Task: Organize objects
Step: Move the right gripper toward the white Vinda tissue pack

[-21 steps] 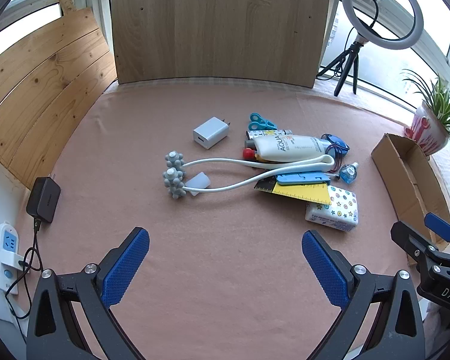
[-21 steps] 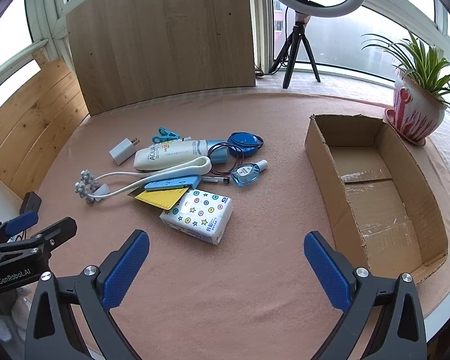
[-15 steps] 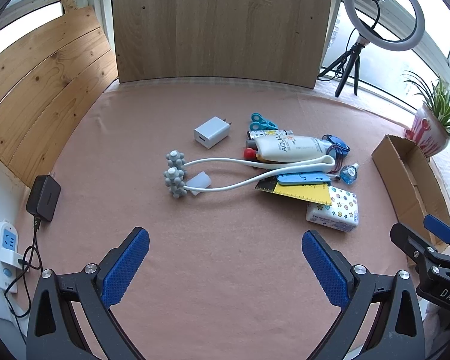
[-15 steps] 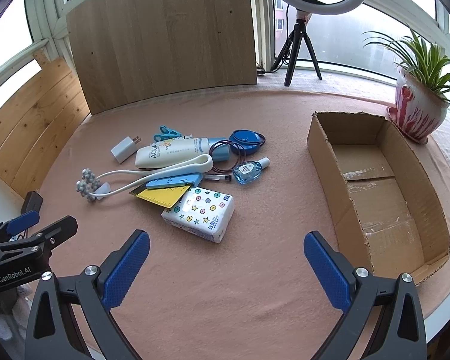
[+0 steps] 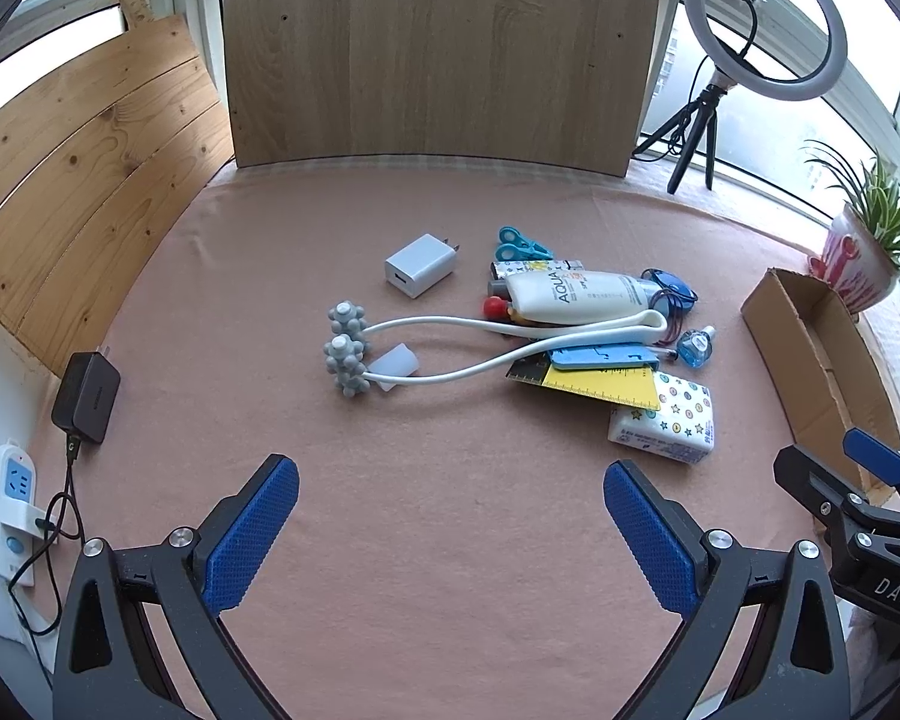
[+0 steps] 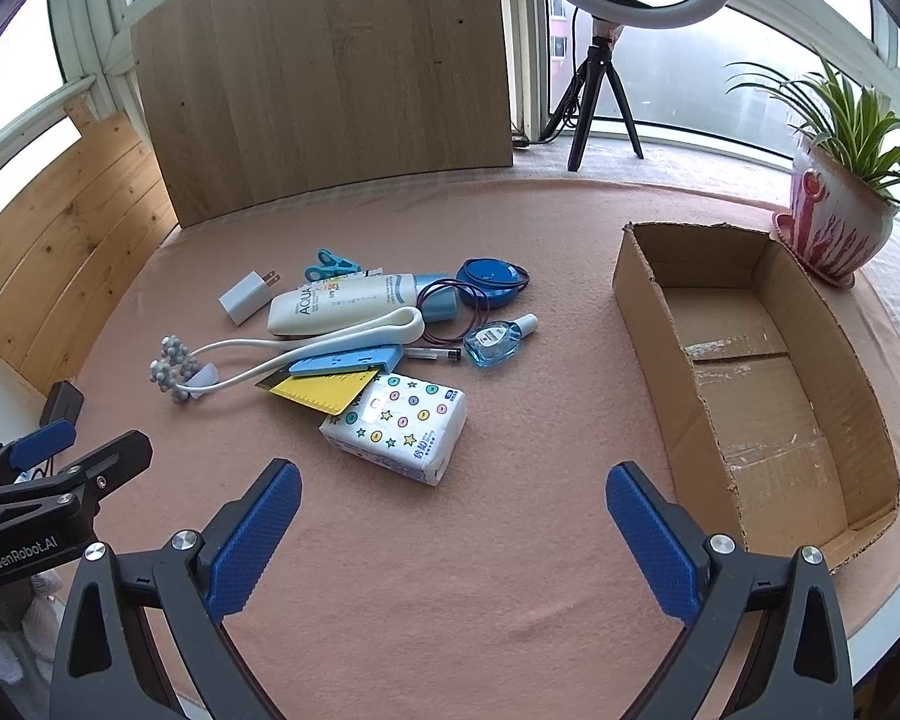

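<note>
1. Both sets of fingers spread wide, gripping nothing: left gripper (image 5: 450,534) and right gripper (image 6: 453,537), above bare pink cloth.
2. Nearest the right gripper: white star-printed tissue pack (image 6: 397,426), at the pile's front edge, partly under the yellow plastic ruler (image 6: 324,391).
3. Probably best taken across its narrow sides, drawn clear of the ruler.
4. Then over to the open brown cardboard box (image 6: 642,300), standing well apart on the right.
</note>
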